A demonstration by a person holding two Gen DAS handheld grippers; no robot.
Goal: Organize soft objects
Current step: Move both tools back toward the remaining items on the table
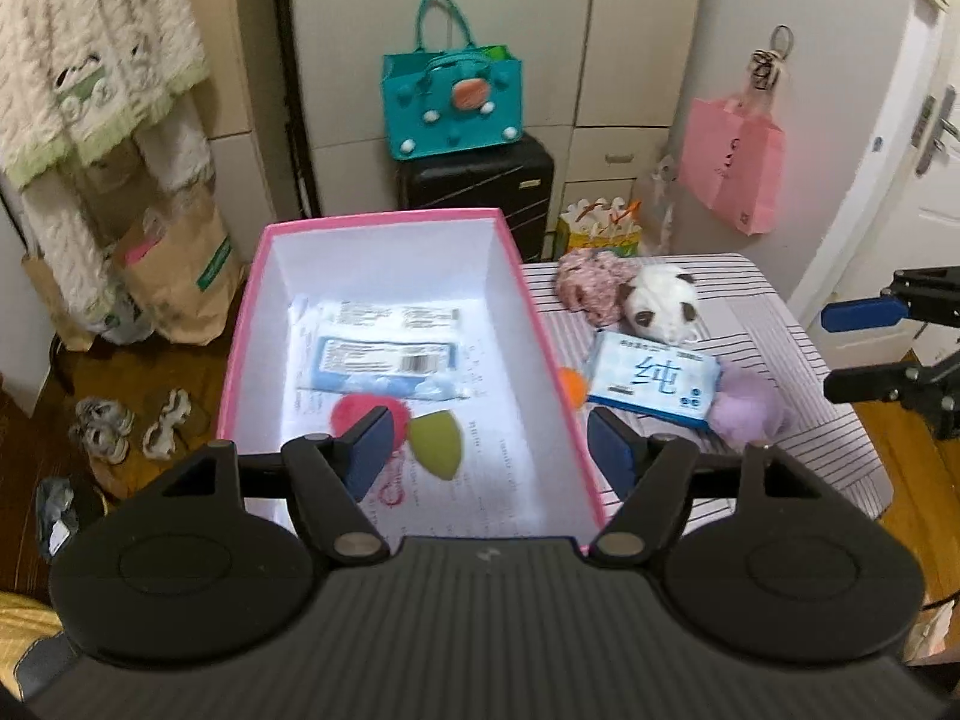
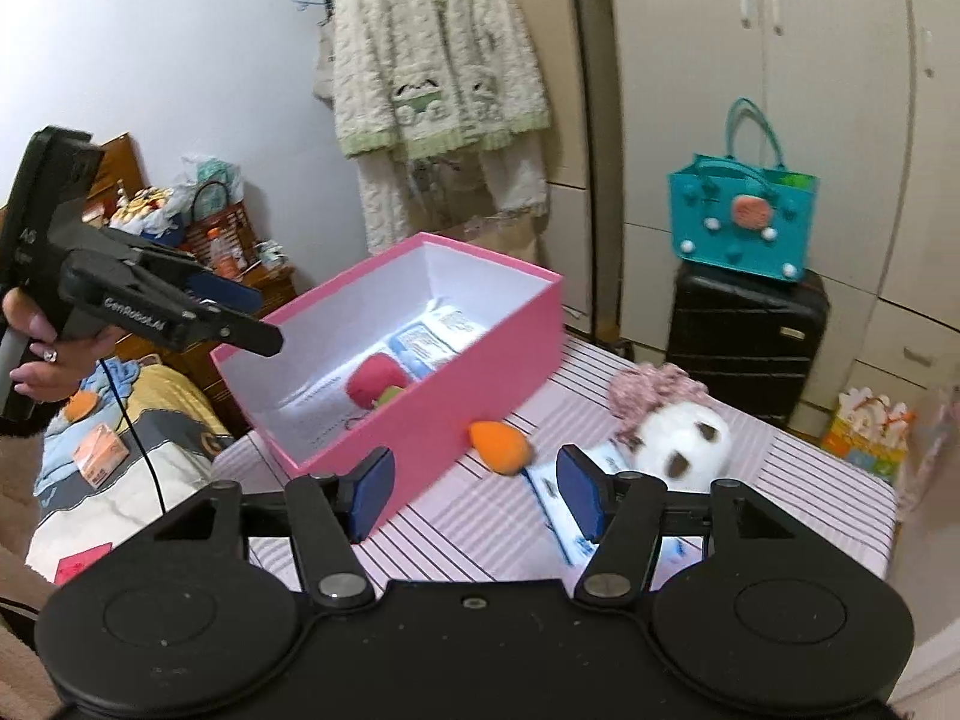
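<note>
Striped table (image 1: 798,360) w/ a pink box (image 1: 543,324) on its left side, open top, white inside. In the box: flat wipes pack (image 1: 384,354) at the far end, red pom (image 1: 351,411) and green sponge (image 1: 433,437) side by side at the near end, all on a printed sheet.

Right of the box, on the table: blue tissue pack (image 1: 654,381), w/ panda plush (image 1: 660,300) just behind it and pink scrunchie (image 1: 585,282) touching the panda's left. Purple pom (image 1: 750,408) sits at the pack's right edge; orange sponge (image 2: 501,447) lies between box wall and pack.

My left gripper (image 1: 486,450) hangs over the box's near end, jaws wide, nothing in them. My right gripper (image 2: 474,495) is above the table's near side, jaws wide too, empty; orange sponge is just ahead of the gap.
</note>
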